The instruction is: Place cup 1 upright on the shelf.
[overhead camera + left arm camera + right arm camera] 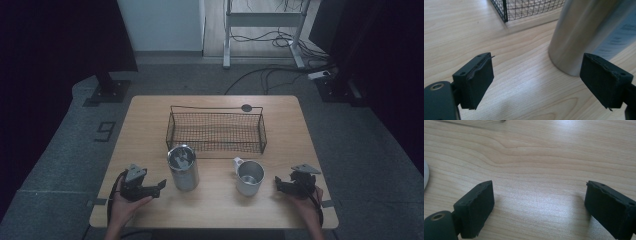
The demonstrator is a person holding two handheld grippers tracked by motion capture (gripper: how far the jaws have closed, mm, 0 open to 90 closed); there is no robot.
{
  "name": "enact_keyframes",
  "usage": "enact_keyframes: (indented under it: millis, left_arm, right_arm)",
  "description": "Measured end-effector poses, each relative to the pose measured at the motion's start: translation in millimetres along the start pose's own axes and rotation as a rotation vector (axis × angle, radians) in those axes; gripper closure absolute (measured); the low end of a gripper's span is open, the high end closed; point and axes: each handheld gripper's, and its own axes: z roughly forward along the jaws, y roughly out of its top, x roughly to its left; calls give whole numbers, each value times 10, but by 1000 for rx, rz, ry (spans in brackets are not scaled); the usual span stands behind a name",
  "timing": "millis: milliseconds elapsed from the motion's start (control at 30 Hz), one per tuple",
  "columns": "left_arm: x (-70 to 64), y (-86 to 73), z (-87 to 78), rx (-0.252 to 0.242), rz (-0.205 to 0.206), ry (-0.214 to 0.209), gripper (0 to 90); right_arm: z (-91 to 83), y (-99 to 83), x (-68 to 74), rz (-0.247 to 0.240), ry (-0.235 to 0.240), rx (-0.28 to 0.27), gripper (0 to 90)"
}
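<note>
Steel tumbler (183, 167) upright on the wooden table (150, 115), long axis vertical, open mouth up, left of centre and just in front of the wire basket's (216, 129) left front corner. Apart from the basket by a narrow strip of bare wood in the left gripper view, where the tumbler (584, 32) rises at upper right beside the basket corner (504, 11). Metal mug (248, 176) to its right, upright, handle turned toward the far left, with open tabletop between the two. Basket lying lengthwise across the table, its long side parallel to the near edge, a dark round disc (246, 107) at its far rim. Left gripper (155, 187) near the front left corner, just beside the tumbler, jaws spread wide and closed on nothing. Right gripper (280, 183) near the front right, close to the mug, jaws likewise wide apart over bare wood. Free room along both side edges and the near edge.
</note>
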Motion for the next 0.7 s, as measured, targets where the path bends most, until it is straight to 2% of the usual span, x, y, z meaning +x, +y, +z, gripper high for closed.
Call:
enact_keyframes:
  millis: [333,667,700]
  left_arm:
    - [-101,80,-113,-40,16,-31,114]
    - [-239,144,-170,-81,44,-116,88]
    - [-274,151,-172,-91,52,-136,76]
  right_arm:
    - [0,1,-11,4,-6,-4,102]
    - [-1,0,-12,5,-8,-5,106]
    - [-1,0,-12,5,-8,-5,106]
